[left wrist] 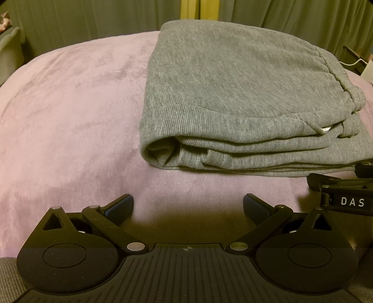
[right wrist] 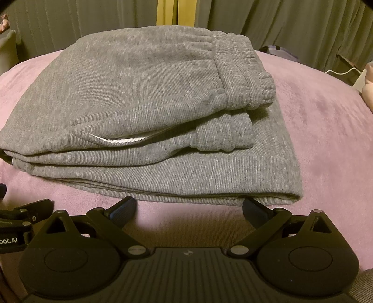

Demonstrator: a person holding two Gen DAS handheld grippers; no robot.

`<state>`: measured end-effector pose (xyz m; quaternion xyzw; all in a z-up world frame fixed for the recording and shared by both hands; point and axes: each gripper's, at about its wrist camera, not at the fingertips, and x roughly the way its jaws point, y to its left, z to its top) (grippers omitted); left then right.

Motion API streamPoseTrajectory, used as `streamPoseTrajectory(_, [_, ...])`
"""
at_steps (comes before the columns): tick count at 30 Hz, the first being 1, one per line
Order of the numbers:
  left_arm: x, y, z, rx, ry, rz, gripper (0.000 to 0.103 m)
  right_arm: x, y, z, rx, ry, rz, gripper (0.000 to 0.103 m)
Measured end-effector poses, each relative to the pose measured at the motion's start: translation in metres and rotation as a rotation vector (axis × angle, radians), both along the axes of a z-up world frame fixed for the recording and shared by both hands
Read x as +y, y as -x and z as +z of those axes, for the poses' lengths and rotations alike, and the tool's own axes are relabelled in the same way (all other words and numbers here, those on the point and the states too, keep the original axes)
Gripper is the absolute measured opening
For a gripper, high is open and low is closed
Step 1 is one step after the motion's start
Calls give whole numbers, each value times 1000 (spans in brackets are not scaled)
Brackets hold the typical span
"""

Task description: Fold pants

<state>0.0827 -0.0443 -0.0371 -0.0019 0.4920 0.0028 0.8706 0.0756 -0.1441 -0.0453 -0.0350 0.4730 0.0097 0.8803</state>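
Observation:
Grey sweatpants point(left wrist: 233, 98) lie folded in a thick stack on the pink blanket point(left wrist: 70, 105). The elastic waistband point(right wrist: 242, 70) sits on top at the right, with a white pocket edge point(right wrist: 116, 140) showing. My left gripper point(left wrist: 188, 205) is open and empty, just in front of the stack's left corner. My right gripper point(right wrist: 189, 206) is open and empty, its fingertips point(right wrist: 253, 207) at the stack's near edge. Each gripper shows at the other view's side: the right gripper's body point(left wrist: 345, 193) and the left gripper's body point(right wrist: 16, 223).
The pink blanket point(right wrist: 326, 139) covers the whole surface. Grey-green curtains point(left wrist: 93, 18) hang behind. A white cable and box point(right wrist: 349, 72) lie at the far right edge.

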Motion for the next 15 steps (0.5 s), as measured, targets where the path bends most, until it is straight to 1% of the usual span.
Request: streamPoseTrajectory(15, [0, 0, 0, -3, -3, -3, 103, 0, 0, 0, 0, 0, 0, 99])
